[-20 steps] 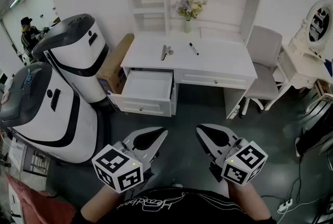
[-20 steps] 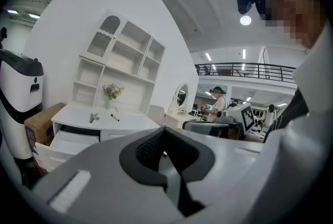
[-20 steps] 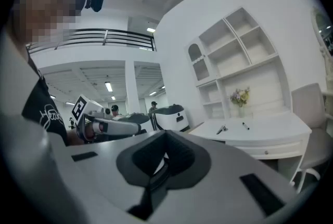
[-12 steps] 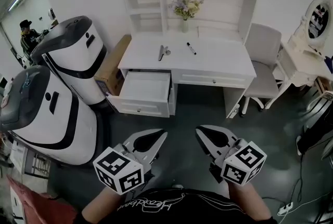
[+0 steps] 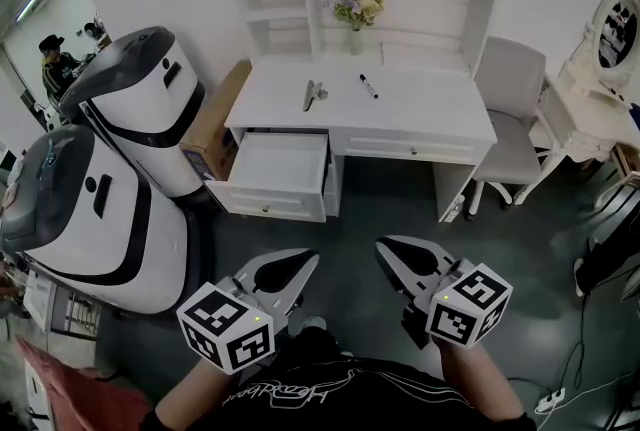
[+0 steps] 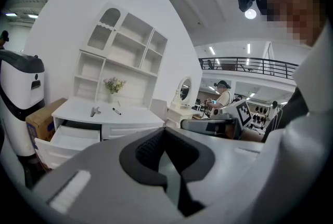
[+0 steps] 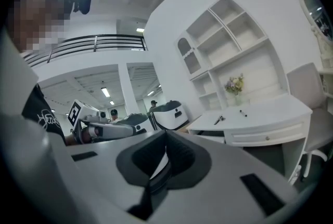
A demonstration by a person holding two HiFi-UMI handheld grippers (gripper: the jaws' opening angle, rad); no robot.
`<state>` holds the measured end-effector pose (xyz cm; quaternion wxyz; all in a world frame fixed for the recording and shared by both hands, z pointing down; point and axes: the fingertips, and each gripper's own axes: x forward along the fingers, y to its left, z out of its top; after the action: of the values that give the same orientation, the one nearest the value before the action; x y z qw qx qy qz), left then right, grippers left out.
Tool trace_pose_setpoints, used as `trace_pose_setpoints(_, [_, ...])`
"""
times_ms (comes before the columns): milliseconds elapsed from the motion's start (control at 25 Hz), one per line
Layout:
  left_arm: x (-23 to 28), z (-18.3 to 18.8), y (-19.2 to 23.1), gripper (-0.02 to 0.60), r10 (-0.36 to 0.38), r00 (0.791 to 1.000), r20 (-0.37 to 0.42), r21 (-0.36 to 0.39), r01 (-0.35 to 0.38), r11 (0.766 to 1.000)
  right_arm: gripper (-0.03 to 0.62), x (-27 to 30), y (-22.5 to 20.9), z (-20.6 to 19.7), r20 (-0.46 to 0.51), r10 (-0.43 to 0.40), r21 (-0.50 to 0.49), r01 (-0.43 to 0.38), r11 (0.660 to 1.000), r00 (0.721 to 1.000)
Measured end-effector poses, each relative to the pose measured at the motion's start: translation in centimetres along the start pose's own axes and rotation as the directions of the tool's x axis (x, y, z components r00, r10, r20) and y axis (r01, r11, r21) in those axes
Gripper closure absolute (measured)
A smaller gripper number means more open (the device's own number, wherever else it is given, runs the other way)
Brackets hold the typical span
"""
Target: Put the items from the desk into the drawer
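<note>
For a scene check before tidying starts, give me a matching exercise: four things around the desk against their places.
1. marker
2. vase of flowers
3. drawer
4. chair

A. pulled open, under the desk
B. beside the desk's right end
C. lying flat on the desk
D. upright at the desk's back

Pairs: 1-C, 2-D, 3-A, 4-B

on the desk [image 5: 430, 109] the tool [image 5: 312, 95] lies left of the marker [image 5: 369, 86], above the open drawer [image 5: 280, 169].

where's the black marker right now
In the head view the black marker lies on the white desk, right of the metal tool and in front of the flower vase.
</note>
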<state>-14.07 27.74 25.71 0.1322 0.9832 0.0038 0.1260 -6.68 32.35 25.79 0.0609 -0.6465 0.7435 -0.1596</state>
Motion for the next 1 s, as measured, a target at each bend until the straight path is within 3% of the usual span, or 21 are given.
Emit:
trace_pose_setpoints(280, [2.8,0.9,2.3,0.572,-0.020,1.000,-0.017,-0.013,0.019,1.000,0.586,1.7,-2.9,0.6,-0.010,-0.008,0.023,0.008,1.000,1.000])
trace_pose_setpoints(480, [7.2,1.9,5.7,0.572,-0.051,0.998,-0.035,-0.048,0.050,0.998,0.586,3.7,-7.3,1.5,-0.025,-0.051,0.041,0.052,0.998,0.998])
trace_pose_setpoints(800, [16.2,5.2,14.4,0.572,-0.100,0.994,-0.044,-0.090,0.095,0.991,0.585,10.2,-17.3,3.9,-0.051,-0.129,0.080,0.133,0.988,0.990])
trace_pose_setpoints(1000, [20.8,6.4,21.2,0.572,-0.093,0.994,-0.050,-0.136,0.085,0.987,0.586,16.1,-23.0,6.0,-0.067,-0.139,0.087,0.145,0.986,0.988])
